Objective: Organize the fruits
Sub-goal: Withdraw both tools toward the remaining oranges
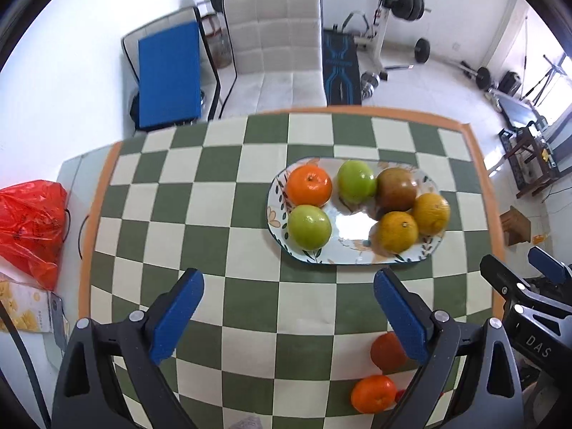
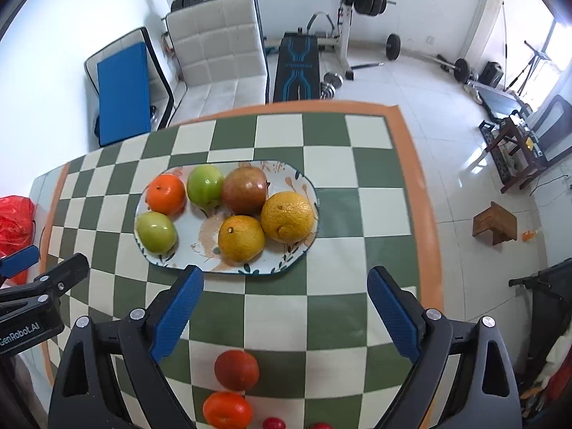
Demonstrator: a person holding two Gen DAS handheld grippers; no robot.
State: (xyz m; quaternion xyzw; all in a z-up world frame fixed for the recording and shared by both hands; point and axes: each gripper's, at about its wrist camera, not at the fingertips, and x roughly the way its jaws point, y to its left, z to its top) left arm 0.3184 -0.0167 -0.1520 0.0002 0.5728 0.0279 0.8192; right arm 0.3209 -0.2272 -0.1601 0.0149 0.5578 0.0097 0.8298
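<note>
An oval floral plate on the checkered table holds an orange, two green apples, a brownish pomegranate and two yellow-orange citrus. Loose on the cloth near me lie a dark red-orange fruit, an orange and small red fruits. My left gripper is open and empty above the cloth. My right gripper is open and empty, just short of the plate.
A red plastic bag and a printed box lie off the table's left edge. Beyond the far edge stand a white seat, a blue mat and weight equipment. A wooden stool stands on the floor at right.
</note>
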